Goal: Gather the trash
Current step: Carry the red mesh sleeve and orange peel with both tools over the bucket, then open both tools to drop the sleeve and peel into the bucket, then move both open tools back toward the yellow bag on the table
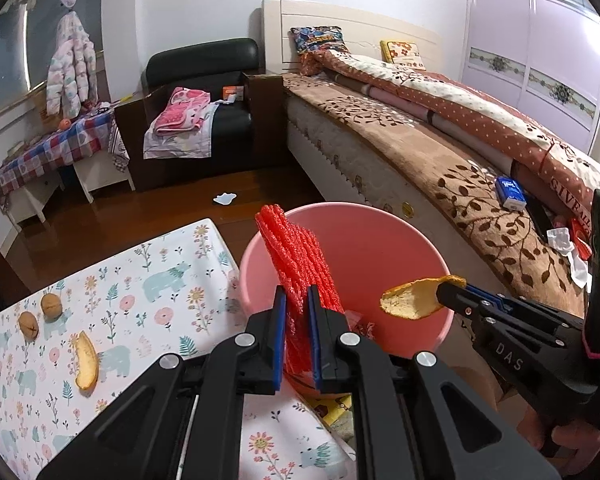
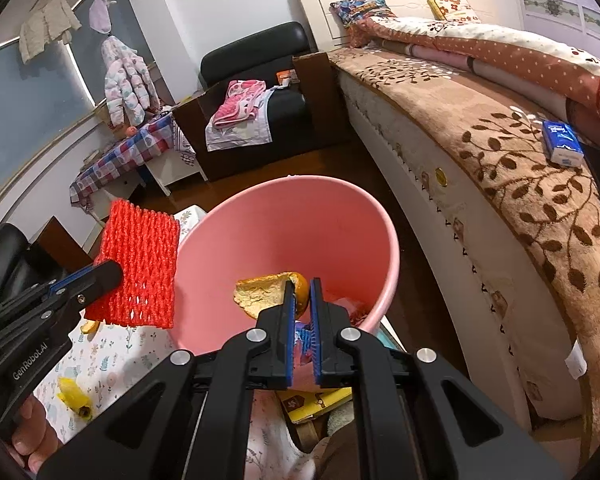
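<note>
My left gripper [image 1: 297, 294] is shut on a red foam fruit net [image 1: 298, 256], held upright over the near rim of the pink bin [image 1: 376, 232]. In the right wrist view the same net [image 2: 142, 268] hangs at the bin's left edge from the left gripper [image 2: 118, 274]. My right gripper [image 2: 302, 286] is shut on an orange peel [image 2: 266, 290] above the open pink bin [image 2: 300, 216]. From the left wrist view that peel [image 1: 414, 298] sits at the tip of the right gripper [image 1: 446, 292], over the bin's right side. Some wrappers lie inside the bin.
A floral cloth covers the table [image 1: 140, 276], bearing two walnuts [image 1: 52, 306], another orange peel [image 1: 86, 362] and a banana peel [image 2: 74, 398]. A bed [image 1: 440, 168] runs along the right with a blue tissue pack [image 1: 510, 194]. White scrap [image 1: 224, 199] lies on the wooden floor.
</note>
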